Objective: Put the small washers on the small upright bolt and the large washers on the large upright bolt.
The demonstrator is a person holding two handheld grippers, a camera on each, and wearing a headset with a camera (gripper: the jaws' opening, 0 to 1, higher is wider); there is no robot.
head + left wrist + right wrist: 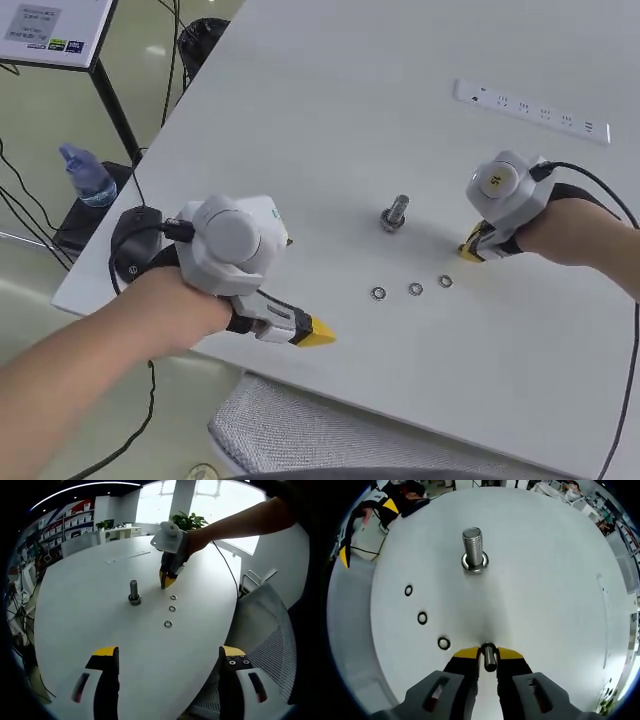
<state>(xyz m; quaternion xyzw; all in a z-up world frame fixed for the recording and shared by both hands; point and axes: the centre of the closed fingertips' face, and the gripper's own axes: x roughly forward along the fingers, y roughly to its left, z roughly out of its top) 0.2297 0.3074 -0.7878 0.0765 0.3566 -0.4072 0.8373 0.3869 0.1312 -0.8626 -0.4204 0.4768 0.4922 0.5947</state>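
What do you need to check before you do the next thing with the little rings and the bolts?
1. Large bolt stands upright on the table: ok.
2. Small bolt is clamped in the right gripper: ok.
3. Small bolt stands upright on its own: not ok, the jaws hold it.
4. Three washers lie flat in a row, apart from each other: ok.
5. Left gripper is open and holds nothing: ok.
6. Which washers are small and which are large: cannot tell.
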